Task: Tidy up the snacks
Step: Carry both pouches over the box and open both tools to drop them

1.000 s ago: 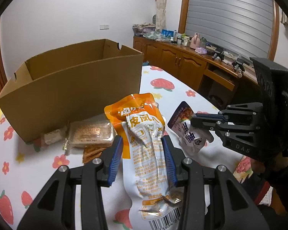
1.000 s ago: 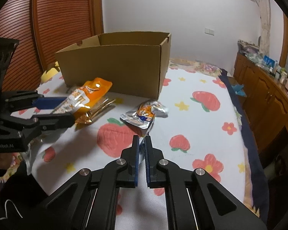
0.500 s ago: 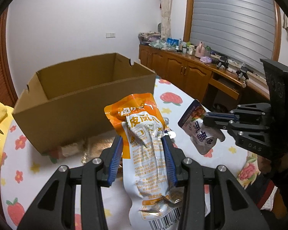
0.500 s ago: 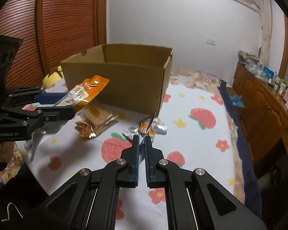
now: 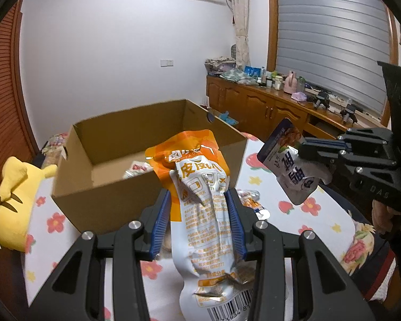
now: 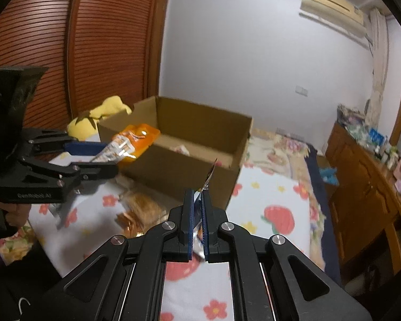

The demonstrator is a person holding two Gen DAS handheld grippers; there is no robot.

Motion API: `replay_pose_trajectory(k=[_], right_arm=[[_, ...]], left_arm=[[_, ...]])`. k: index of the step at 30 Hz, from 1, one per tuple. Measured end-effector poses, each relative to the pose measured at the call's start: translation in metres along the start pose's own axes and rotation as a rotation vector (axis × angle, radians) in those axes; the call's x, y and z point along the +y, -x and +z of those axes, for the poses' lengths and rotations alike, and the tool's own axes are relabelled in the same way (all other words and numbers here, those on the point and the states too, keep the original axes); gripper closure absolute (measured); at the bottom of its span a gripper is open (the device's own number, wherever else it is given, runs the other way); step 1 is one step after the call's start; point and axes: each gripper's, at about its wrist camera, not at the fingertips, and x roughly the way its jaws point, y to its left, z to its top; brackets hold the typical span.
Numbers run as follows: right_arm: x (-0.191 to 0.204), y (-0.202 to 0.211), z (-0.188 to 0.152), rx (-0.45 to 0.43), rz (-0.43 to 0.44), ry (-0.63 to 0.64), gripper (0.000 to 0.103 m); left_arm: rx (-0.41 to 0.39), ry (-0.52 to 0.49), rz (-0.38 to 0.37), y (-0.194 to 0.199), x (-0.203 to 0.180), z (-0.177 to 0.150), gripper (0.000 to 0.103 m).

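both packets [image 5: 200, 208] now hang above strawberry tablecloth [image 5: 318, 230], box [image 5: 136, 187] behind.

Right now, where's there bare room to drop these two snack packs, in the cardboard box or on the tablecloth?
The brown cardboard box floor is mostly bare; only one pale snack packet lies near its front wall. The flowered tablecloth right of the box is also free. It is crowded in front of the box, around the crinkled silver packet and the blurred brown packets.

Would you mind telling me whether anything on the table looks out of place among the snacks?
The yellow plush toy lying beside the cardboard box is no snack. Otherwise nothing stands out: loose packets simply await sorting.
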Motion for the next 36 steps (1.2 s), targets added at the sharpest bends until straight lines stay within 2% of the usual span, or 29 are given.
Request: replay_pose_trajectory(k=[9,15,25,36], right_arm=[[0.002,-0.023,0.050,-0.056,0.019,0.038,0.101],[0.001,-0.045,0.071,-0.082,0.048,0.039,0.101],[-0.015,-0.092,0.086,-0.062,0.060,0.028,0.101],[-0.023,-0.133,0.083,-0.010,0.067,0.024,0.100]], left_arm=[[-0.031,0.022,0.032,-0.001,0.033,0.028,0.062],[-0.053,0.023,0.041,-0.009,0.048,0.050,0.062],[-0.022,0.042,0.091,-0.051,0.083,0.065,0.062],[-0.006,0.061,0.117,-0.071,0.105,0.066,0.062]])
